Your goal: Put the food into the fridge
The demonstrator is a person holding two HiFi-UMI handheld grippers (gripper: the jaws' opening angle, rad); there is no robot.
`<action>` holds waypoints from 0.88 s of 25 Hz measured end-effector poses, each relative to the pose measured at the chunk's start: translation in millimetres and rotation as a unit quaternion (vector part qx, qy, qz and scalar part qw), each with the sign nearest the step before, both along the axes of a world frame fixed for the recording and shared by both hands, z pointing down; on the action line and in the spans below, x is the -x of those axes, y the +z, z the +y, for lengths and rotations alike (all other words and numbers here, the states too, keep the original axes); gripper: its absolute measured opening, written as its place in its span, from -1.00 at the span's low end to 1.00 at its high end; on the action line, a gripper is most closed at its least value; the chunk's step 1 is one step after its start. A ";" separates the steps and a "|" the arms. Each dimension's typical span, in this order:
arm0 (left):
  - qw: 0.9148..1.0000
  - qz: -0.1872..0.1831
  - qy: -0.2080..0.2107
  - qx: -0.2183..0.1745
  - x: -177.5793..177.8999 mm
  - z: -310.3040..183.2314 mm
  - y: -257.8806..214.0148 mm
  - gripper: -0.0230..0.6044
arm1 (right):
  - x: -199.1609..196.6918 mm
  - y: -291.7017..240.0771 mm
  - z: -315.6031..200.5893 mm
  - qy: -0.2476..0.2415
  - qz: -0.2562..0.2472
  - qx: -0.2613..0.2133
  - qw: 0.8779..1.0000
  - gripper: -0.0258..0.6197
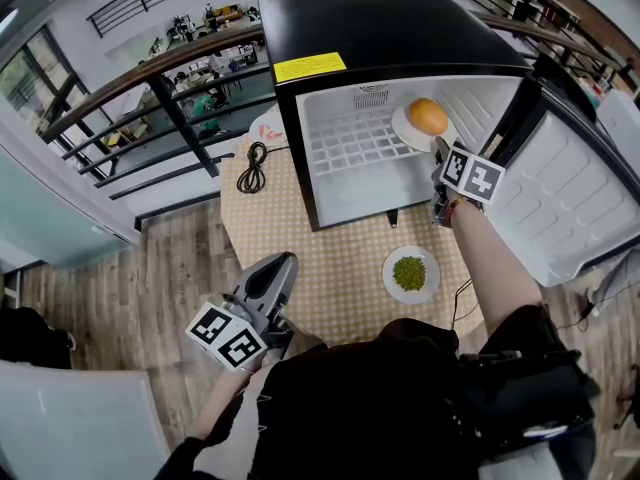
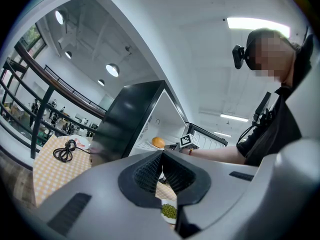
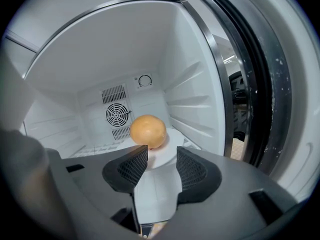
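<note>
On the checkered table (image 1: 330, 268) the black fridge (image 1: 390, 28) stands open, the orange (image 1: 428, 116) sitting on its white plate (image 1: 405, 130) on the wire shelf inside, the right gripper (image 3: 162, 156) spread wide at the plate's near edge, pinching nothing, while the left gripper (image 2: 161, 155) hangs low, jaws pressed together, empty.

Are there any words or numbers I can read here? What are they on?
Yellow label on the fridge front: print too small to read.
Left marker cube and right marker cube: black-and-white squares, no words.
Dial inside the fridge: marks too blurred to read.
</note>
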State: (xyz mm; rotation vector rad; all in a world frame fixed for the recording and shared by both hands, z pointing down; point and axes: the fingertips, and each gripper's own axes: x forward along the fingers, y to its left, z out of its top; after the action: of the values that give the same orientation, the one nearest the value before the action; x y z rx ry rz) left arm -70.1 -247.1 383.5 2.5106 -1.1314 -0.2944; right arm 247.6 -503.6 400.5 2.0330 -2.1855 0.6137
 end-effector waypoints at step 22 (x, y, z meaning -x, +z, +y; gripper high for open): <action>1.000 0.000 0.007 0.001 -1.2 -2.7 1.4 -0.89 | -5.2 -5.3 -1.2 0.015 -0.011 -0.014 1.000 -0.51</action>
State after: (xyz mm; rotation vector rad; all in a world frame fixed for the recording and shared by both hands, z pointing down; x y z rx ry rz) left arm -69.0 -249.8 384.9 2.5156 -1.1142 -0.2897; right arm 252.9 -504.9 395.1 2.0849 -2.1918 0.6153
